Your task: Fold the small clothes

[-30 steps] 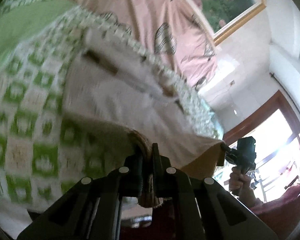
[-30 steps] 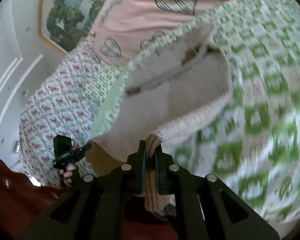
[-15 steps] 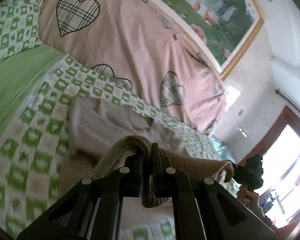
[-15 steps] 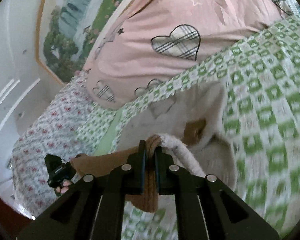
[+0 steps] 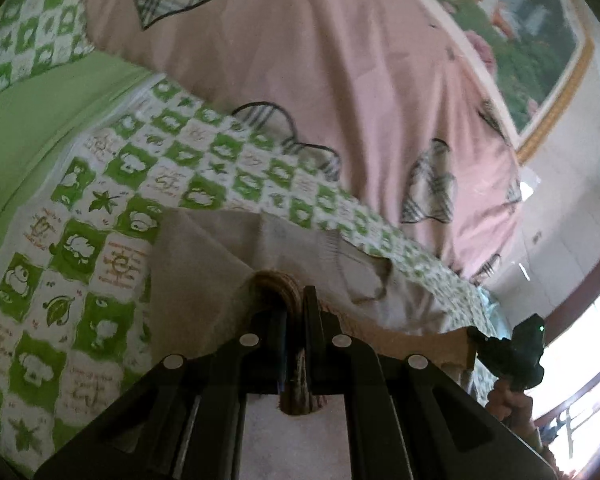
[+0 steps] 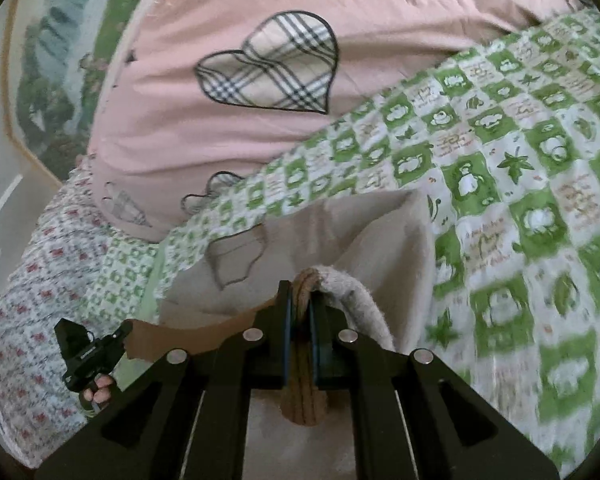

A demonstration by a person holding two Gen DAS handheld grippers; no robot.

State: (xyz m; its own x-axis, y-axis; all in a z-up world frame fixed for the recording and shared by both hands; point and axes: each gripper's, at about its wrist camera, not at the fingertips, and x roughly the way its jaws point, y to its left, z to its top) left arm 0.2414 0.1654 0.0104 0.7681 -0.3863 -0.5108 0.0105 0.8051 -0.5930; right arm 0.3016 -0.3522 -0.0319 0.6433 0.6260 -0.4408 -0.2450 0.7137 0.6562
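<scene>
The left gripper [image 5: 294, 308] is clamped on the brown ribbed hem of the beige garment [image 5: 204, 256]; the right gripper [image 6: 300, 304] pinches the same hem at its other end; since half a second ago the garment has dropped lower in both frames and lies flatter on the green checked sheet [image 5: 100, 208], and the pink heart quilt [image 6: 228, 120] fills more of the upper frame.

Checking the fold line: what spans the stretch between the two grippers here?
The brown ribbed hem of the beige garment runs between the left gripper and the right gripper, each clamped on it. The right wrist view shows it best.
</scene>
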